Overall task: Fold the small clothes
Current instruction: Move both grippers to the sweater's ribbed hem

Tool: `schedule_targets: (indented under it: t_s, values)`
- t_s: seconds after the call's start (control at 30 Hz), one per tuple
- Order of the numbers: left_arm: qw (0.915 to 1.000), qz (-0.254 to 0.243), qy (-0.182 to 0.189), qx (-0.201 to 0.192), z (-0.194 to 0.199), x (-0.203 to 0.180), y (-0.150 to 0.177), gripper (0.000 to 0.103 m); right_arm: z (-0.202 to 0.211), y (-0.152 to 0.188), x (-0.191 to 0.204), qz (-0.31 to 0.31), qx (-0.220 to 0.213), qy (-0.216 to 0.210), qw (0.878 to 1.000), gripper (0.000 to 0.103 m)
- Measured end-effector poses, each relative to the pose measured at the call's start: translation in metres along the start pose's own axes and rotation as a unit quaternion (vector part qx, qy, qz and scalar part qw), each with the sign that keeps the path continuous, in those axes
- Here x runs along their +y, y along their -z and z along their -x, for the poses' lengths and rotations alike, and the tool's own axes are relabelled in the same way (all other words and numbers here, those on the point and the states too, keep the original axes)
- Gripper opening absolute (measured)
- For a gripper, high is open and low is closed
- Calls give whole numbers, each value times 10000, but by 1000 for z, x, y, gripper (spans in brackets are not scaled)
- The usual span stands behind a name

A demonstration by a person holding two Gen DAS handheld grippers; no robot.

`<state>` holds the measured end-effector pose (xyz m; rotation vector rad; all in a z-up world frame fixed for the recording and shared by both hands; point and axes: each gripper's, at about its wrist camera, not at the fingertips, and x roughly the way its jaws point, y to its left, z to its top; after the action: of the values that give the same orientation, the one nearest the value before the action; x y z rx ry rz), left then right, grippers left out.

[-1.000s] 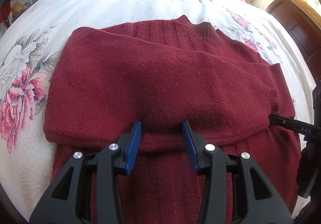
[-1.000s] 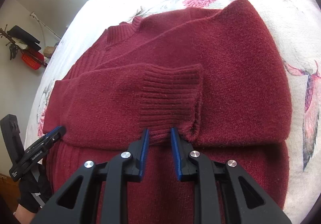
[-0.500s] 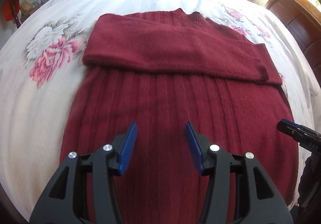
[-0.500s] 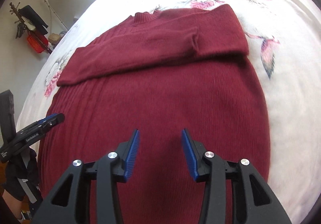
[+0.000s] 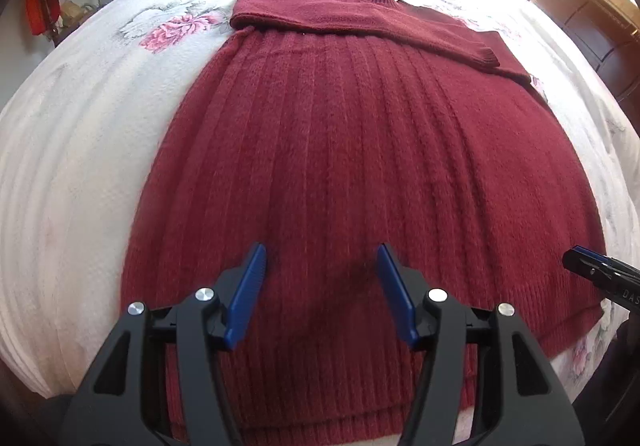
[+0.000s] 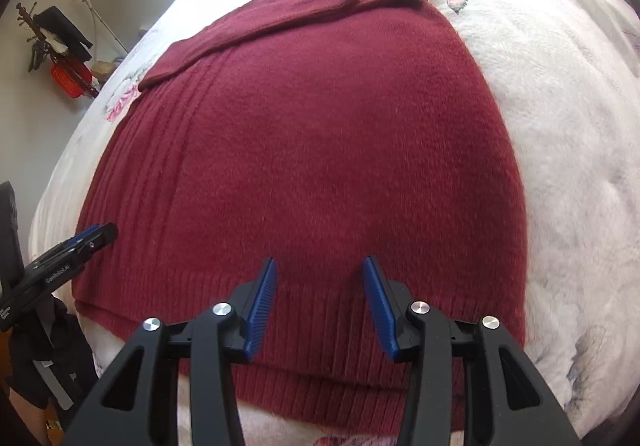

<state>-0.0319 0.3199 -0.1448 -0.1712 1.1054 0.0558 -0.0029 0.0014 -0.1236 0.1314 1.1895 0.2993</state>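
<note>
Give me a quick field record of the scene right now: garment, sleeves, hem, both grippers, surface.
garment: red knit sweater, laid flat
sleeves: folded across the chest, near the collar
hem: ribbed edge nearest the grippers, unfolded
left gripper: open, over the lower body, holding nothing
right gripper: open, over the hem, holding nothing
surface: white floral bedspread

Two black hand-held tongs with blue pads

The left gripper (image 5: 321, 288) and right gripper (image 6: 319, 298) share black triangular frames with cut-out windows, ribbed blue pads (image 5: 245, 296), and silver screws (image 5: 205, 293) behind each pad. White lettering marks the side of the left one's finger.
</note>
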Motion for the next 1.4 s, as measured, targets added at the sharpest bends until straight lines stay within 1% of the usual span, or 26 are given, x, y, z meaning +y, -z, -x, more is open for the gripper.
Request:
schedule_targets:
  t_s: [0.2,0.3,0.37,0.43,0.53,0.63,0.7,0.77,0.9,0.97,1.03,1.1,1.2,1.3,1.4]
  values:
    - [10000,-35,-64,4,11,4,26,58,10,31,0,21,47,27,10000,46]
    - [10000,-10,7,-11,22,8,31,58,21,38,-5,-59,8,-20,10000,46]
    - [9999,76,18,-112,35,16,33,58,35,42,-15,-217,-90,-117,9997,47]
    - [9996,195,-40,-201,47,28,33,58,49,43,-29,-399,-224,-121,9989,56]
    - [9987,422,-219,-210,55,52,28,59,63,44,-54,-735,-313,-151,9967,57]
    - [9973,641,-361,-23,51,77,24,60,61,44,-76,-917,-180,-118,9956,57]
    - [9963,768,-390,75,48,90,24,60,56,47,-88,-1079,-71,-277,9938,57]
    - [9955,868,-317,189,42,99,25,60,48,51,-97,-1246,38,-463,9911,57]
    - [9935,1047,-235,367,30,110,26,60,43,53,-102,-1409,7,-701,9875,58]
    - [9921,1166,-57,448,23,112,27,60,42,53,-103,-1466,27,-850,9855,58]
    - [9917,1211,36,441,19,111,27,60,37,51,-102,-1439,67,-863,9858,58]
    - [9904,1283,238,460,17,109,26,60,33,49,-100,-1450,72,-927,9851,58]
    - [9880,1391,443,504,14,107,23,59,27,45,-99,-1582,69,-1208,9800,58]
    - [9847,1540,609,544,9,108,22,57,18,41,-98,-1681,105,-1377,9760,55]
    - [9825,1644,684,550,9,110,23,47,14,37,-95,-1663,133,-1378,9763,53]
